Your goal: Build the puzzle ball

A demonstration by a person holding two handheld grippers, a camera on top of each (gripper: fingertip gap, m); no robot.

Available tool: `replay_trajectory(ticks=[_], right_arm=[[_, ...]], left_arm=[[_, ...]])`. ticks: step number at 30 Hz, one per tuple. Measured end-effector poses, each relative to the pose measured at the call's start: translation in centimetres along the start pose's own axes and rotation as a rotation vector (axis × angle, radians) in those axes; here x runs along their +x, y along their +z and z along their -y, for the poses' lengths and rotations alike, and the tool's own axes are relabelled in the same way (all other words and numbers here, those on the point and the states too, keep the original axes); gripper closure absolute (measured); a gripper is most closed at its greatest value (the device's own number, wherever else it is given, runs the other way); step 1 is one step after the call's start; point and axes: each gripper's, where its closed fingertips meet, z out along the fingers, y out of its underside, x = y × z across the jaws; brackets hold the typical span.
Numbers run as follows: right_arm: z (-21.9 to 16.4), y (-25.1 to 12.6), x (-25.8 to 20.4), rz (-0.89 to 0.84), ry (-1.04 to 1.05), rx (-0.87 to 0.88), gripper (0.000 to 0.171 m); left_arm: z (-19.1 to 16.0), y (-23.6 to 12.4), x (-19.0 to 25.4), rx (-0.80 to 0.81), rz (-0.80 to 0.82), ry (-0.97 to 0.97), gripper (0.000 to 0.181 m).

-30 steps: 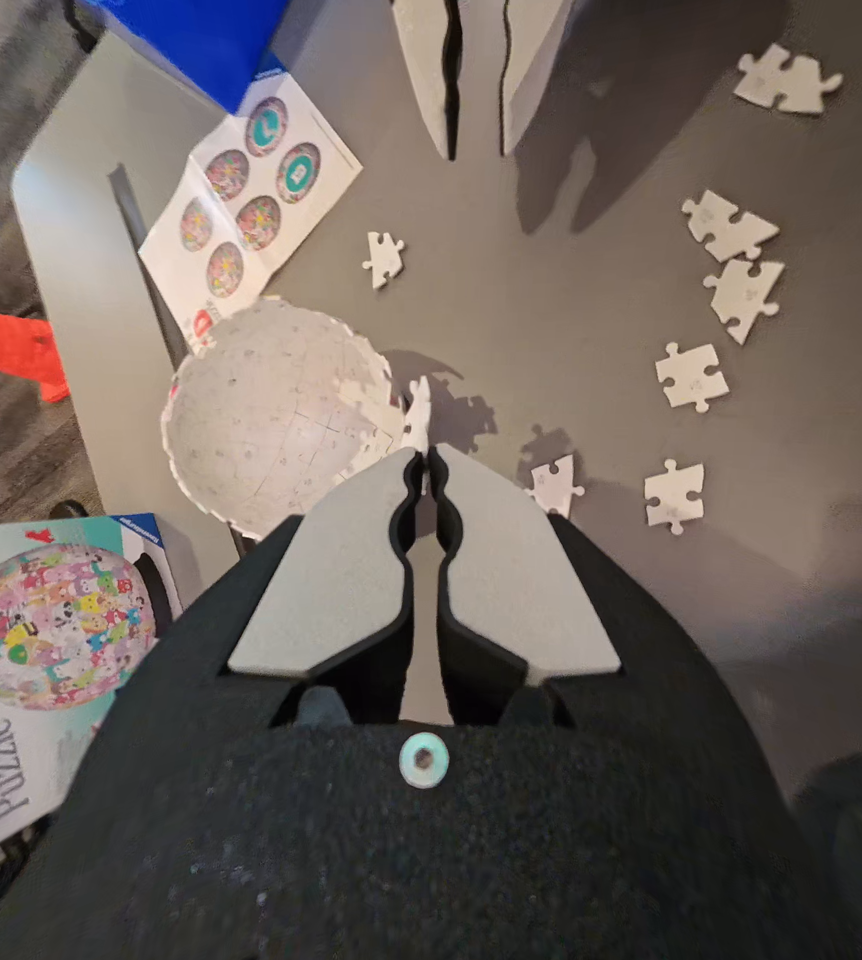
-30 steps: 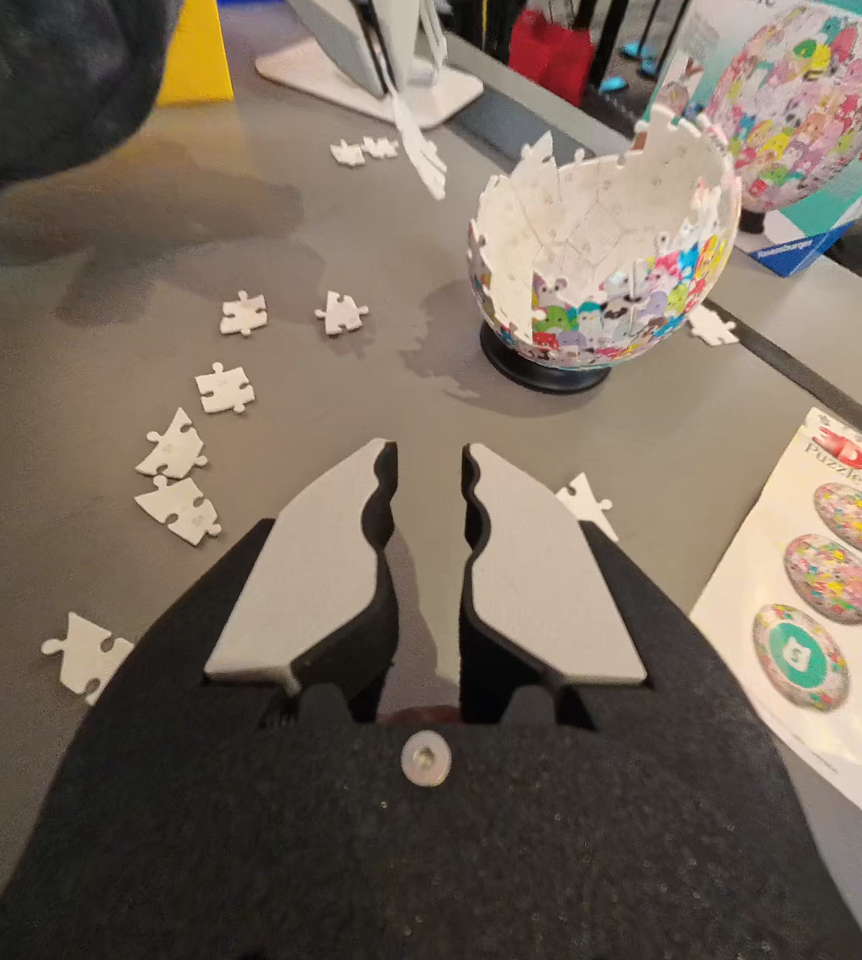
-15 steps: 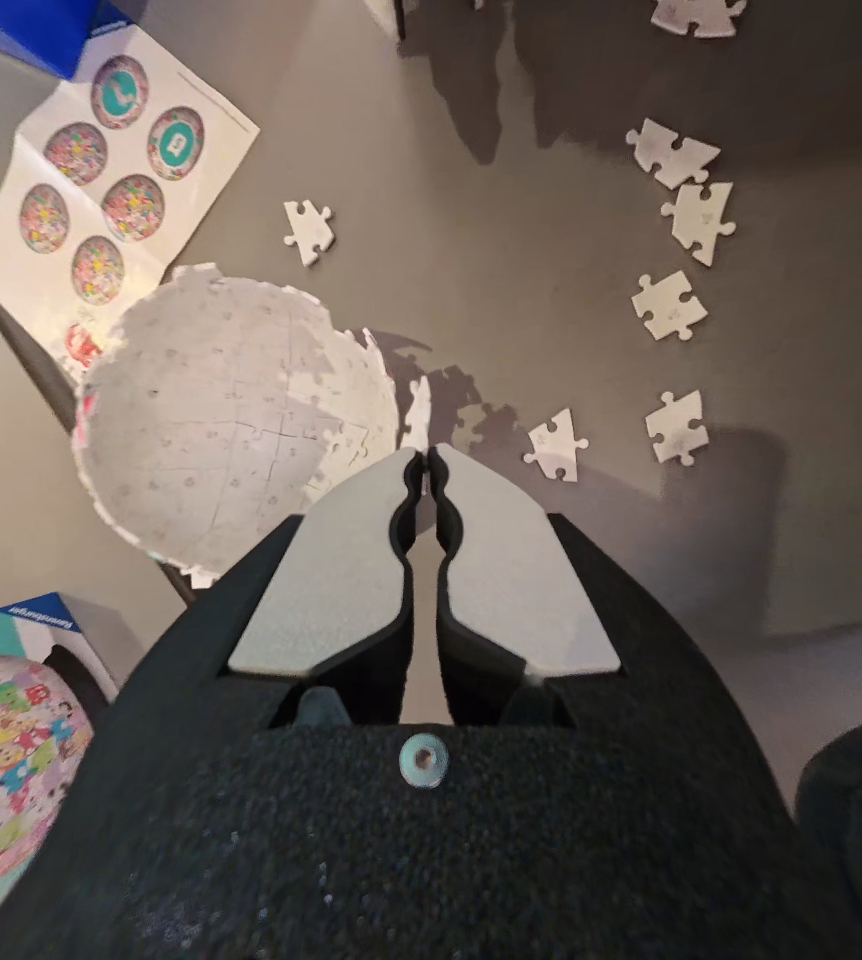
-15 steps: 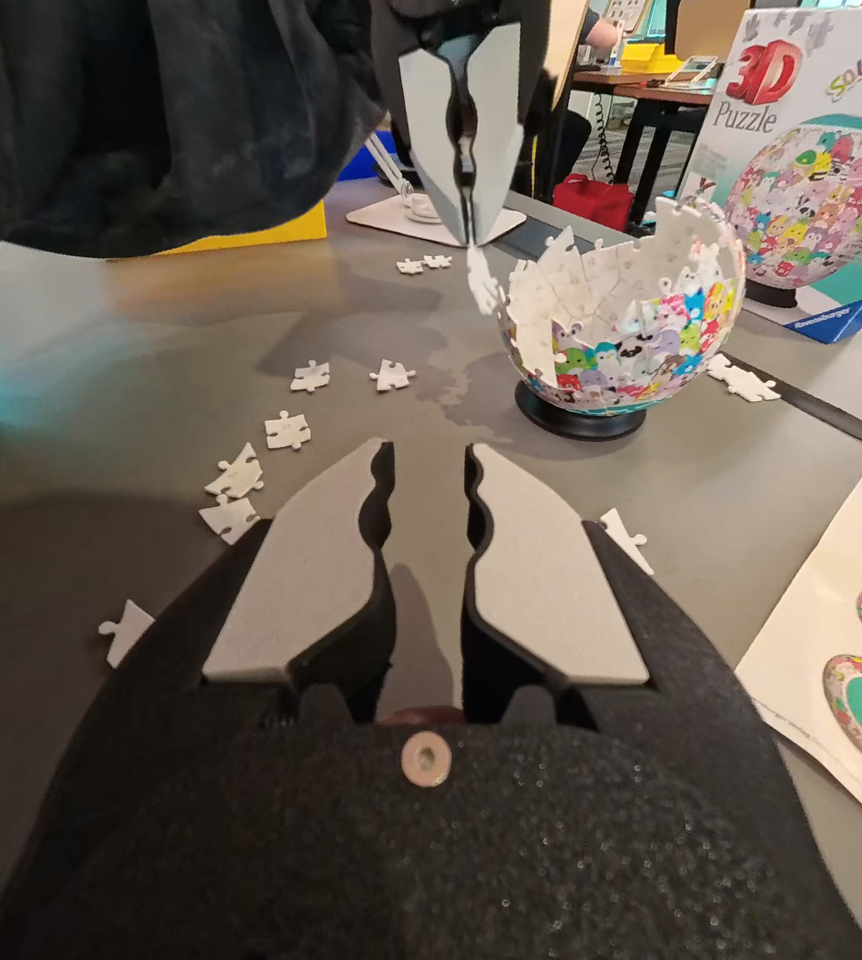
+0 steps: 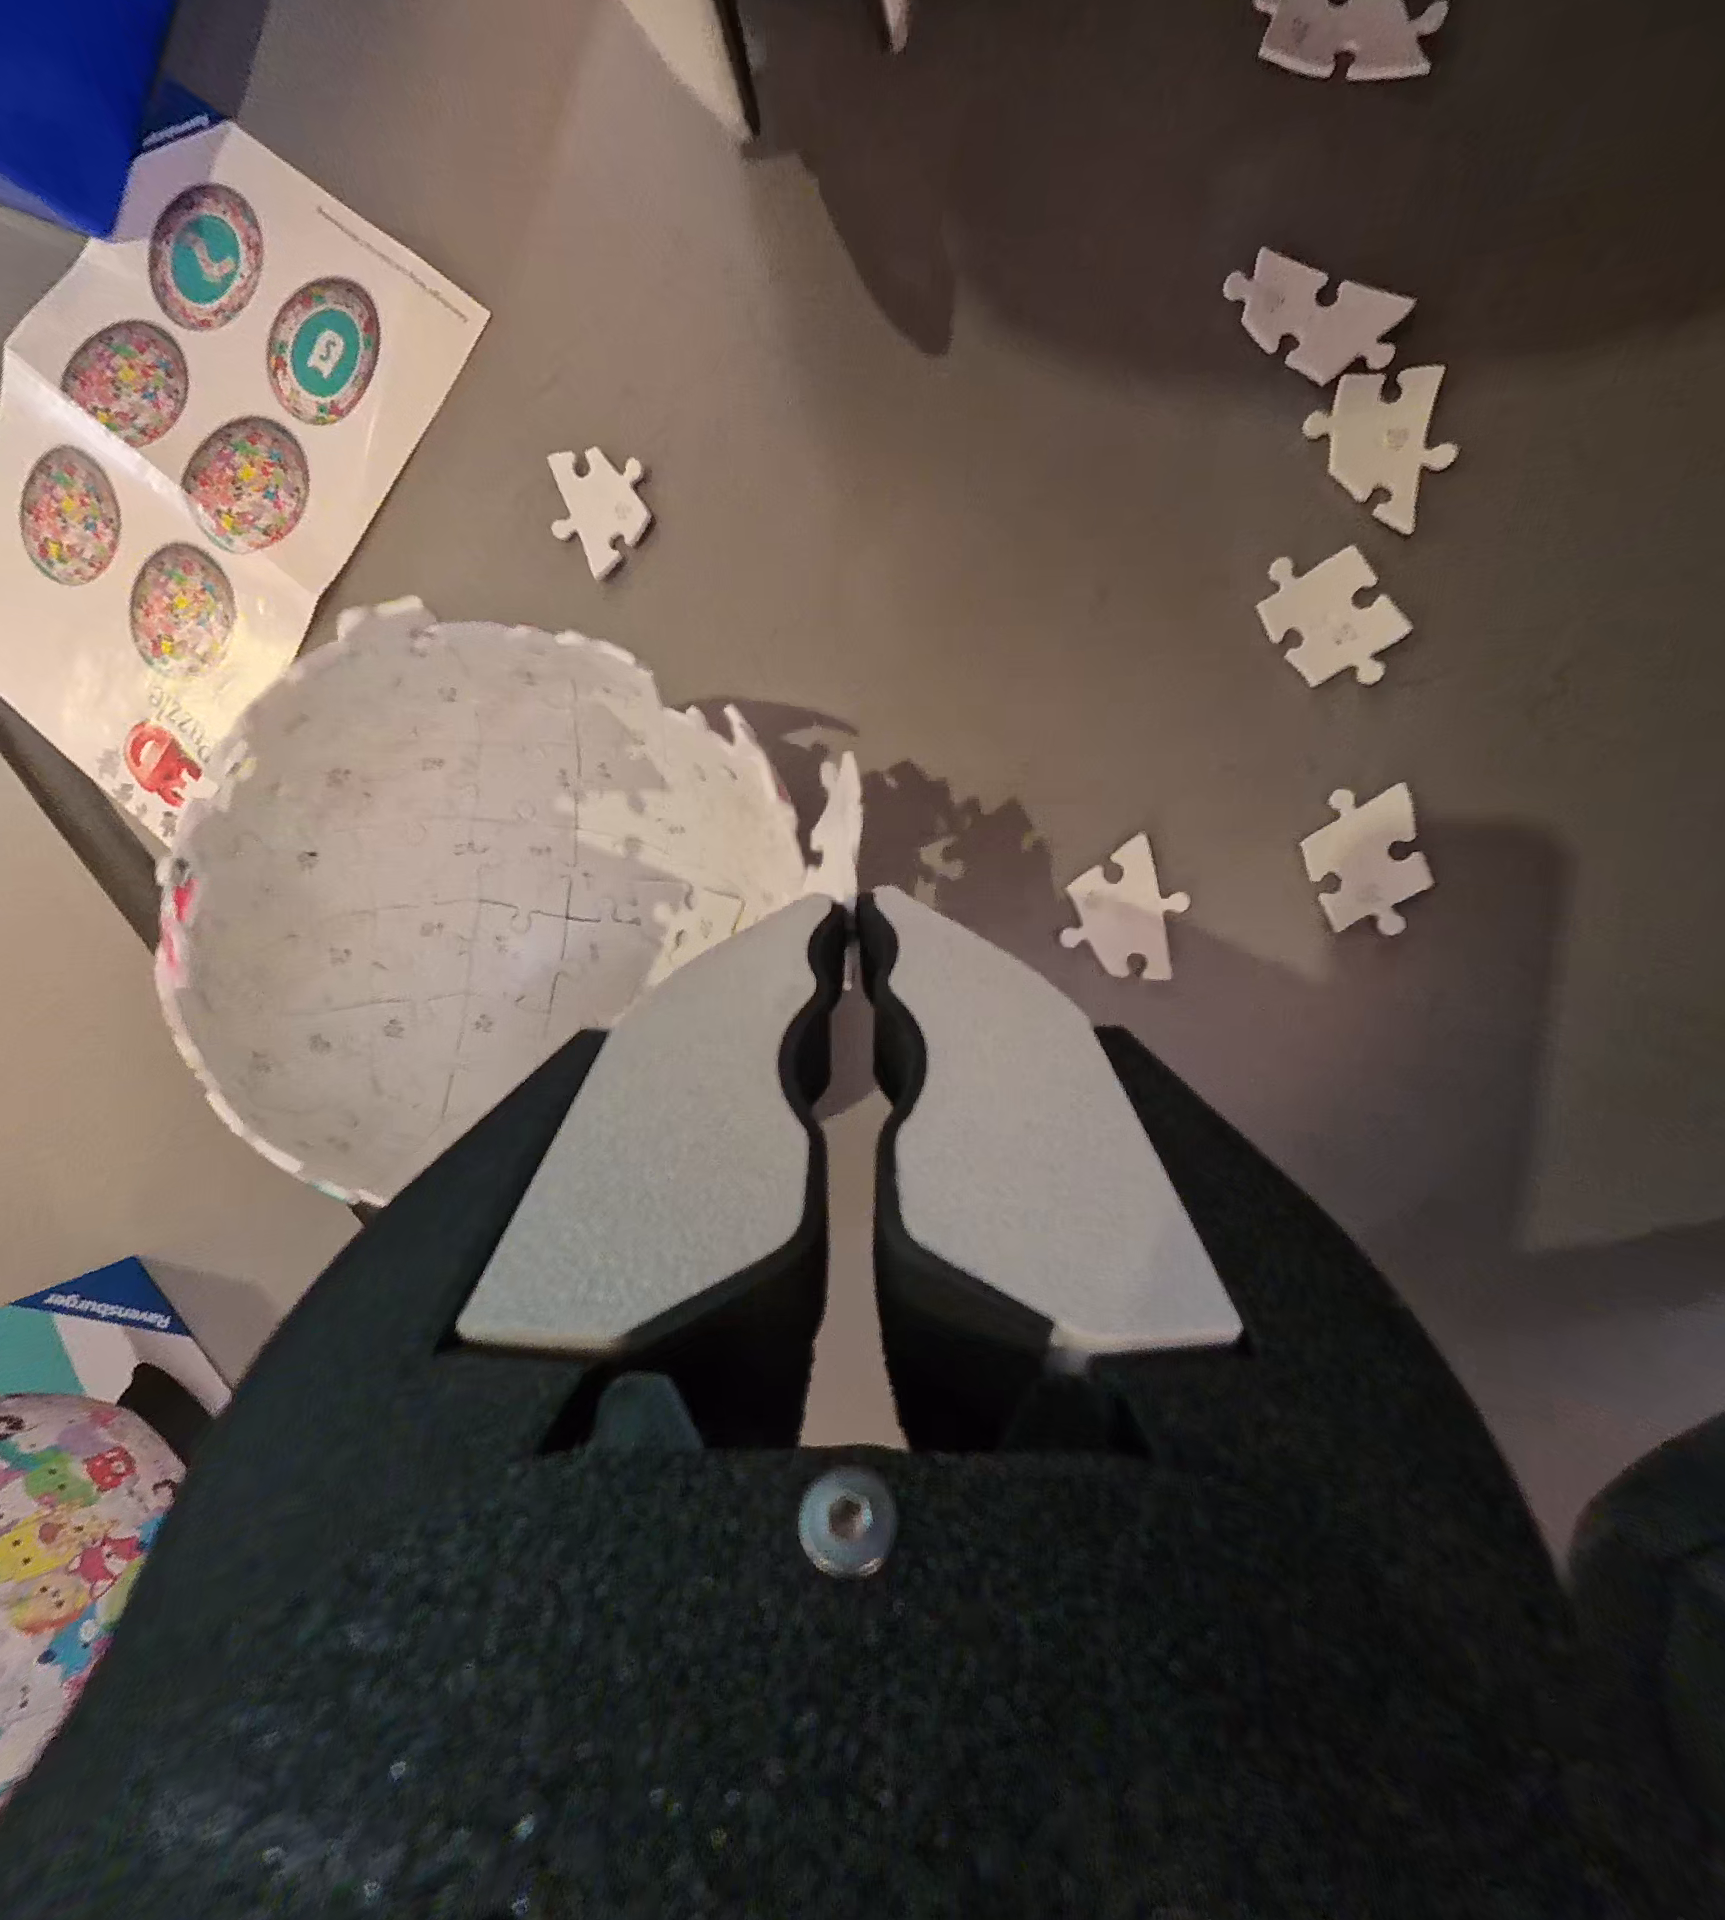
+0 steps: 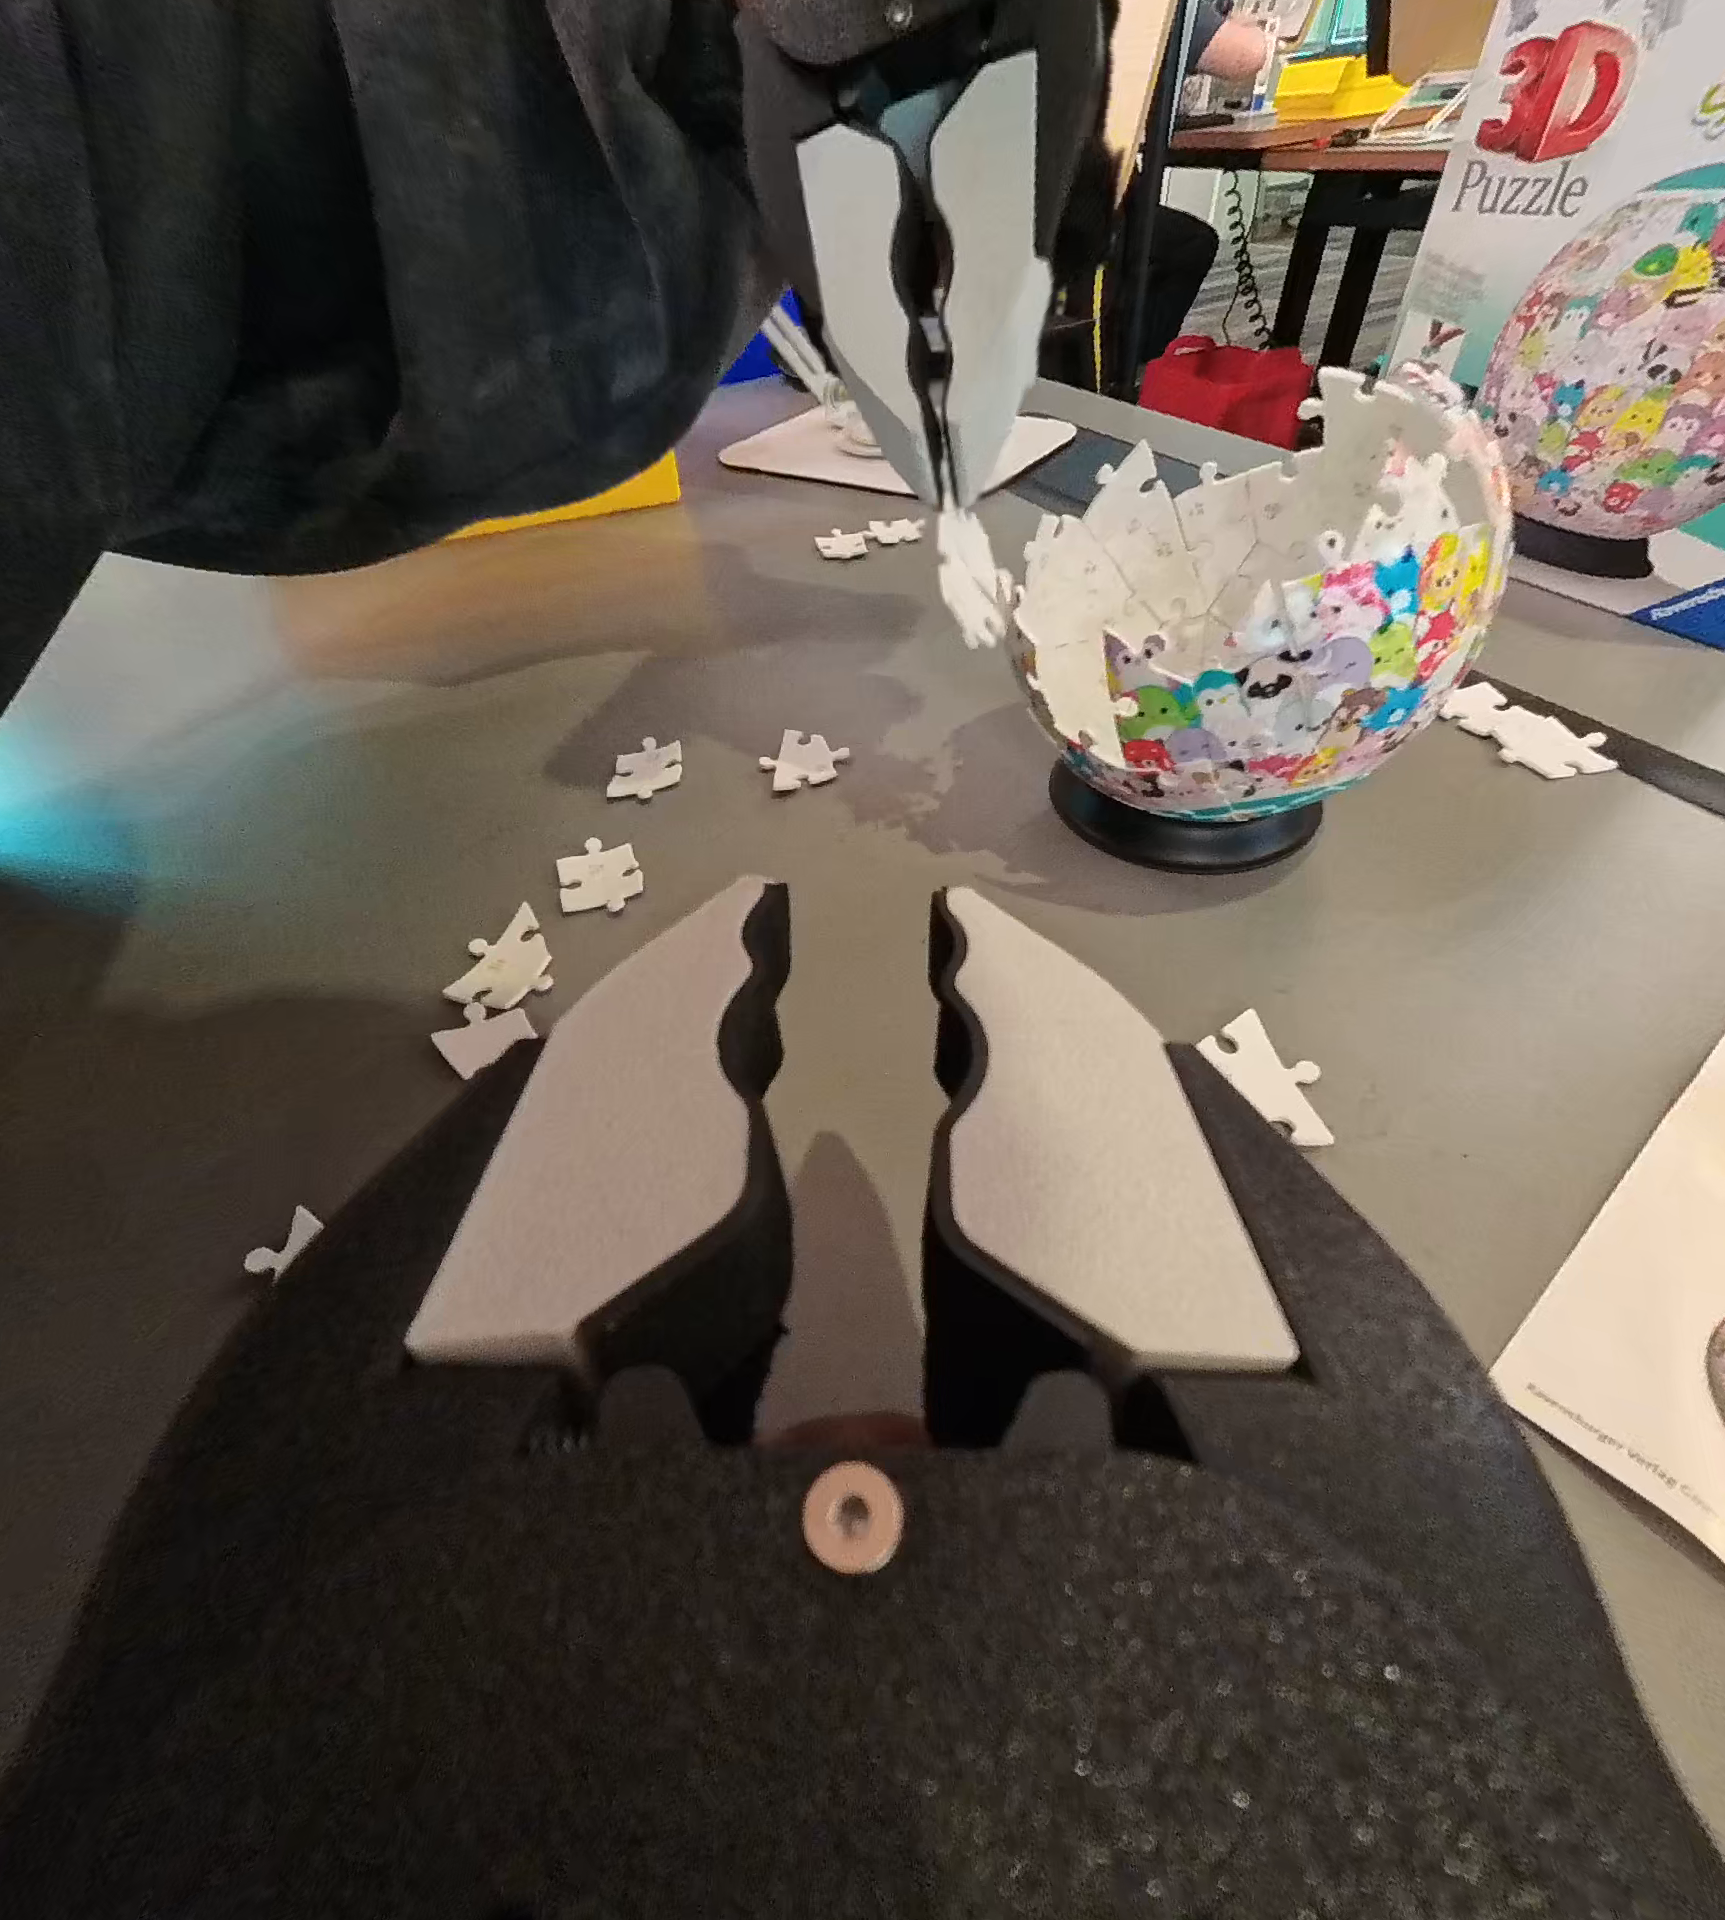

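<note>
The half-built puzzle ball (image 6: 1284, 644) stands on a black ring stand (image 6: 1185, 821); its inside is white (image 5: 453, 894), its outside colourful. My left gripper (image 5: 853, 904) is shut on a white puzzle piece (image 5: 837, 831), held edge-on just outside the ball's rim. In the right wrist view the left gripper (image 6: 946, 488) hangs over the ball's left rim with the piece (image 6: 967, 571) beside the edge. My right gripper (image 6: 858, 894) is open and empty, low over the table in front of the ball.
Several loose white pieces lie on the grey table (image 5: 1336, 613), (image 6: 598, 878), one by my right finger (image 6: 1263, 1075). An instruction sheet (image 5: 203, 468) lies near the ball. The puzzle box (image 6: 1647, 312) stands behind it. A dark sleeve (image 6: 266, 260) hangs at upper left. The grippers' ends are close to 15 centimeters from one another.
My left gripper with its piece has come down and closer to the ball's rim. My right gripper has tilted up and drawn back slightly; its jaws stay open.
</note>
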Motion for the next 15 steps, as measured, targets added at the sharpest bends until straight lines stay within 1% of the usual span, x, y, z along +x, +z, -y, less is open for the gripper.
replay_trajectory(ticks=[9, 15], right_arm=[[-0.03, 0.03, 0.06, 0.008, 0.017, -0.003, 0.146], [-0.09, 0.07, 0.08, 0.02, 0.033, -0.007, 0.146]], left_arm=[[-0.73, 0.28, -0.35, 0.052, -0.04, -0.018, 0.179], [0.02, -0.27, 0.04, 0.142, -0.08, -0.034, 0.18]])
